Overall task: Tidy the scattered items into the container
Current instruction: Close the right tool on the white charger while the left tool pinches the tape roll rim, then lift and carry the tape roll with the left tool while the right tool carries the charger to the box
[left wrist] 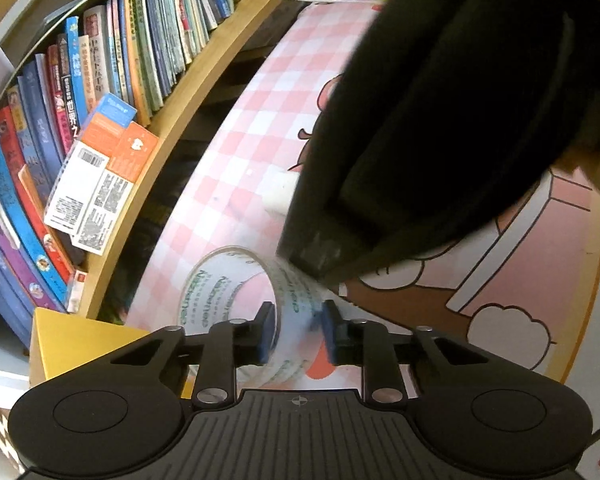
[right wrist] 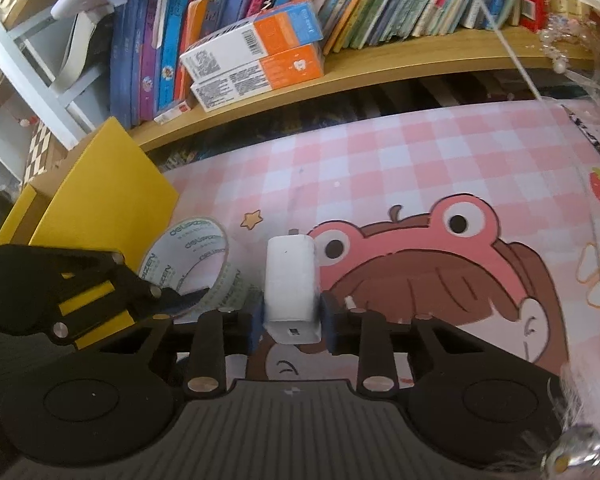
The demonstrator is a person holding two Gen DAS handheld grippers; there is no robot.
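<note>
My right tool (right wrist: pixel 291 322) is clamped on the white charger block (right wrist: pixel 290 294), low in the middle of the right wrist view; both blue pads press its sides and it stands upright between them, over the pink cartoon mat on the desk (right wrist: pixel 400 168).

My left tool (left wrist: pixel 296 330) straddles the near wall of the clear tape roll (left wrist: pixel 236 304), low and centre in the left wrist view: one pad sits inside the ring, the other outside. The pads look to touch the wall, though the blur there keeps me from being sure.

In the right wrist view the roll lies at centre left, beside the charger and just in front of the yellow box (right wrist: pixel 100 200) at the left edge. Books (right wrist: pixel 380 0) fill the wooden shelf (right wrist: pixel 380 68) along the top.
</note>
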